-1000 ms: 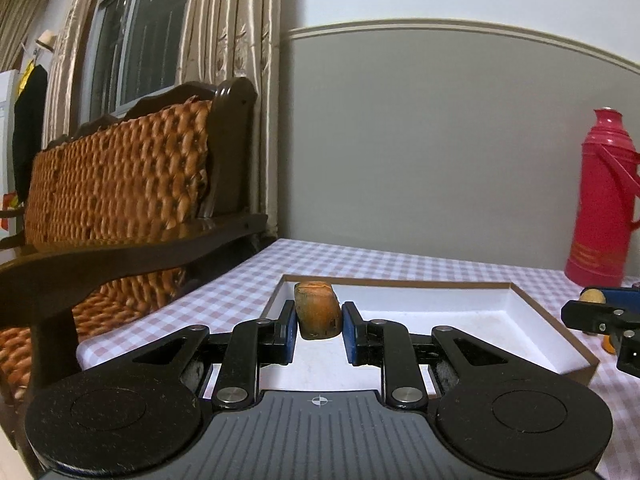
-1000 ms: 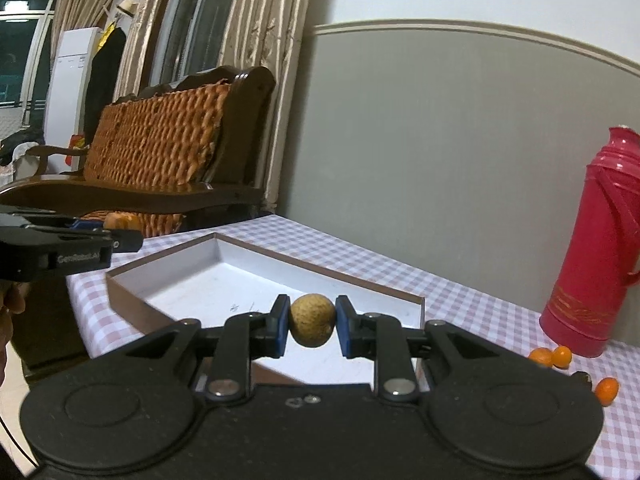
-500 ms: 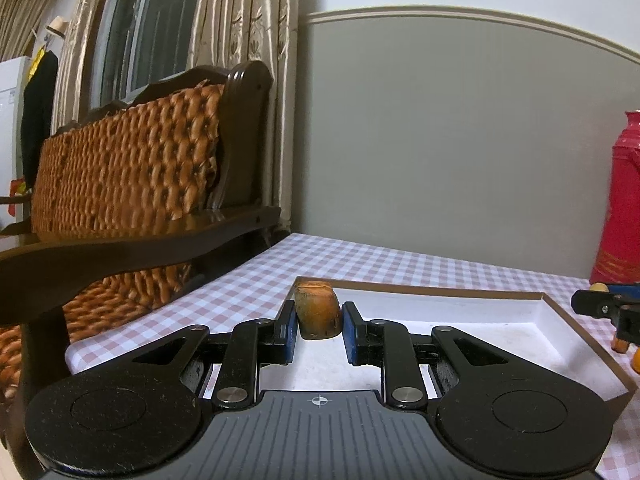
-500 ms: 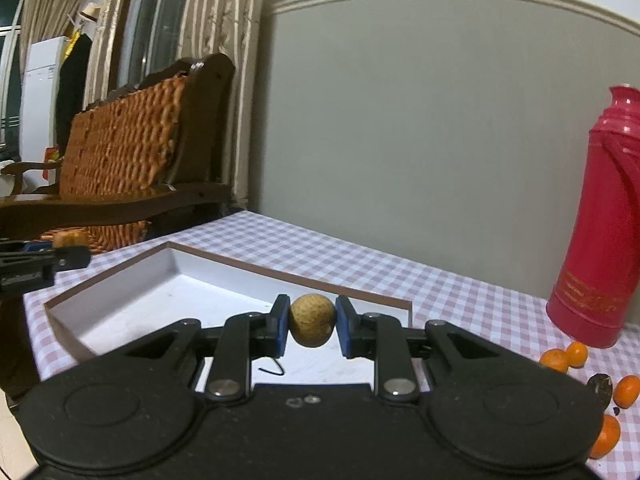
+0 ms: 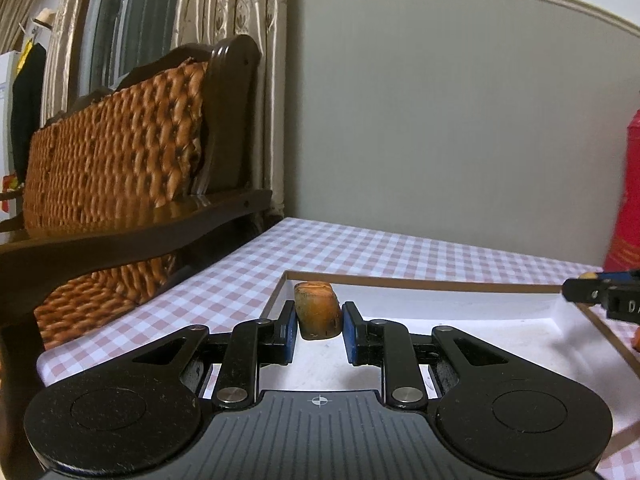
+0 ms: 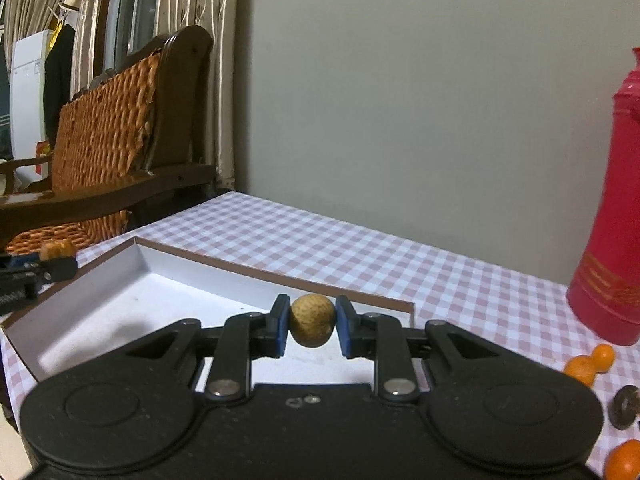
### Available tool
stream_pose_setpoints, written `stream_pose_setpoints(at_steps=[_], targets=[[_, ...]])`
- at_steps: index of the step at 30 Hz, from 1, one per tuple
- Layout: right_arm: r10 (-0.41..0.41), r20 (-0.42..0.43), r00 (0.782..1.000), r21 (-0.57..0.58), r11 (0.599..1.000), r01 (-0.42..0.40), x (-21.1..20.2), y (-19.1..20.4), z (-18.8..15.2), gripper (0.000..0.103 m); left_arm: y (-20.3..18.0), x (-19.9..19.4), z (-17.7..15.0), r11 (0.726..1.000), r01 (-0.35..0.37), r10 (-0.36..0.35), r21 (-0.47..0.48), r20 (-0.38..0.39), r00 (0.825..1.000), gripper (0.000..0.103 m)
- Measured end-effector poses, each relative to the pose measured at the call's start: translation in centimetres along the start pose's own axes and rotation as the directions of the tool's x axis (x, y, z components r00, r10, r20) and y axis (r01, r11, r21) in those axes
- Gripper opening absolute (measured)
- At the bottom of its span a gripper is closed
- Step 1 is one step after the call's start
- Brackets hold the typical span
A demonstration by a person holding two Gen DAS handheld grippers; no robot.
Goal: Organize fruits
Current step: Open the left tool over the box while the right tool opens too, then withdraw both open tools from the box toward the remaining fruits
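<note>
My left gripper (image 5: 319, 322) is shut on a brown-orange dried fruit (image 5: 318, 310), held over the near left corner of a shallow white box (image 5: 500, 344) with a brown rim. My right gripper (image 6: 311, 324) is shut on a round tan fruit (image 6: 311, 320) above the same box (image 6: 120, 300), near its right end. In the right wrist view the left gripper (image 6: 44, 268) shows at the far left with its fruit (image 6: 58, 248). The right gripper's tip (image 5: 600, 292) shows at the right edge of the left wrist view.
The box lies on a pink checked tablecloth (image 6: 400, 256). A tall red thermos (image 6: 616, 208) stands at the right. Small orange fruits (image 6: 588, 364) and a dark fruit (image 6: 626, 406) lie by its foot. A wooden chair with a woven cushion (image 5: 116, 148) stands left of the table.
Both grippers have moved over the box with their fruits still held. The box now fills more of each view, and the thermos has slid toward the right edge.
</note>
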State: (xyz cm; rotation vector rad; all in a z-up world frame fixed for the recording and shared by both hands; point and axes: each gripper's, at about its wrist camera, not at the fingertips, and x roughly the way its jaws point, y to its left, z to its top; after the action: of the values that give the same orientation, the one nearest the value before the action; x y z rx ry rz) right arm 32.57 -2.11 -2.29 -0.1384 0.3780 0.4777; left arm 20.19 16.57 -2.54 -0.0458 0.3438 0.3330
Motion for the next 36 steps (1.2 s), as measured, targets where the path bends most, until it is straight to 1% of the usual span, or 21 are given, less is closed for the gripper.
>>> stream_pose_setpoints(at_steps=[1,2,3,4,5,6,8,9,15,19,25,27,28,29,30,31,32,34,36], targets=[[-0.004,0.002,1.0,0.004,1.0,0.004,0.2,-0.1,0.2,0.016,-0.1,0.4,0.0,1.0,-0.008,0.008,0.001,-0.007,1.0,0.025],[0.0,0.006,1.0,0.005,1.0,0.0,0.4,-0.2,0.3,0.018,0.0,0.4,0.0,1.0,-0.02,0.019,-0.005,-0.01,1.0,0.044],[-0.012,0.005,1.0,-0.007,1.0,0.012,0.6,-0.3,0.4,0.042,0.2,0.3,-0.1,0.999,-0.033,0.033,-0.021,0.006,0.999,0.088],[-0.051,0.013,0.999,-0.027,0.998,0.052,0.7,-0.3,0.4,0.093,0.5,-0.2,-0.2,0.998,-0.042,0.044,-0.037,0.044,0.998,0.102],[-0.089,0.068,0.994,-0.033,0.995,0.091,0.2,-0.3,0.1,0.095,0.6,-0.7,-0.2,0.997,-0.058,0.061,-0.043,0.083,0.995,0.103],[-0.092,0.107,0.99,-0.025,0.995,0.096,-0.1,-0.5,-0.1,0.098,0.6,-0.9,-0.1,0.997,-0.067,0.071,-0.039,0.091,0.993,0.103],[-0.074,0.072,0.995,0.002,0.997,0.074,0.3,-0.8,0.0,0.096,0.8,-0.9,-0.3,0.997,-0.054,0.058,-0.047,0.077,0.995,0.103],[-0.068,0.072,0.995,0.007,0.998,0.068,0.4,-0.8,-0.1,0.097,0.8,-1.0,-0.4,0.998,-0.052,0.055,-0.044,0.068,0.996,0.103],[-0.044,0.07,0.997,-0.018,0.999,0.045,0.6,0.2,-0.3,0.097,0.3,-1.7,-0.6,0.998,-0.046,0.048,-0.03,0.07,0.996,0.103],[-0.033,0.064,0.997,-0.019,0.999,0.034,0.2,0.6,-0.3,0.097,0.5,-1.0,-0.3,0.999,-0.042,0.044,-0.025,0.067,0.997,0.103],[-0.032,0.063,0.998,-0.026,0.999,0.033,-0.3,0.5,-0.5,0.097,0.4,-1.1,-0.3,0.999,-0.047,0.048,-0.014,0.069,0.996,0.103],[-0.04,0.065,0.997,-0.036,0.998,0.042,-0.5,0.6,-0.7,0.097,0.2,-1.5,-0.3,0.997,-0.075,0.075,0.002,0.084,0.994,0.103],[-0.056,0.078,0.995,-0.045,0.997,0.06,-0.7,0.7,-0.8,0.097,0.1,-1.7,-0.3,0.996,-0.091,0.09,0.007,0.092,0.992,0.103],[-0.082,0.096,0.992,-0.058,0.994,0.088,-0.9,0.9,-0.8,0.097,0.1,-1.9,-0.3,0.994,-0.105,0.103,0.011,0.098,0.99,0.103],[-0.126,0.124,0.984,-0.088,0.987,0.137,-1.2,1.3,-0.9,0.097,0.1,-2.3,-0.3,0.994,-0.111,0.11,0.008,0.101,0.989,0.103],[-0.153,0.14,0.978,-0.114,0.979,0.169,-1.5,1.7,-0.9,0.097,0.1,-2.5,-0.2,0.994,-0.113,0.112,0.005,0.101,0.989,0.103],[-0.165,0.156,0.974,-0.132,0.974,0.186,-1.8,2.0,-1.0,0.097,0.2,-2.9,-0.2,0.994,-0.106,0.105,0.006,0.102,0.989,0.103],[-0.133,0.175,0.976,-0.143,0.977,0.159,-2.8,2.1,-1.1,0.097,0.2,-3.6,-0.3,0.994,-0.105,0.102,0.016,0.113,0.988,0.103],[-0.106,0.16,0.981,-0.136,0.982,0.128,-3.7,2.0,-1.1,0.097,0.0,-4.5,-0.4,0.994,-0.106,0.101,0.037,0.128,0.987,0.103]])
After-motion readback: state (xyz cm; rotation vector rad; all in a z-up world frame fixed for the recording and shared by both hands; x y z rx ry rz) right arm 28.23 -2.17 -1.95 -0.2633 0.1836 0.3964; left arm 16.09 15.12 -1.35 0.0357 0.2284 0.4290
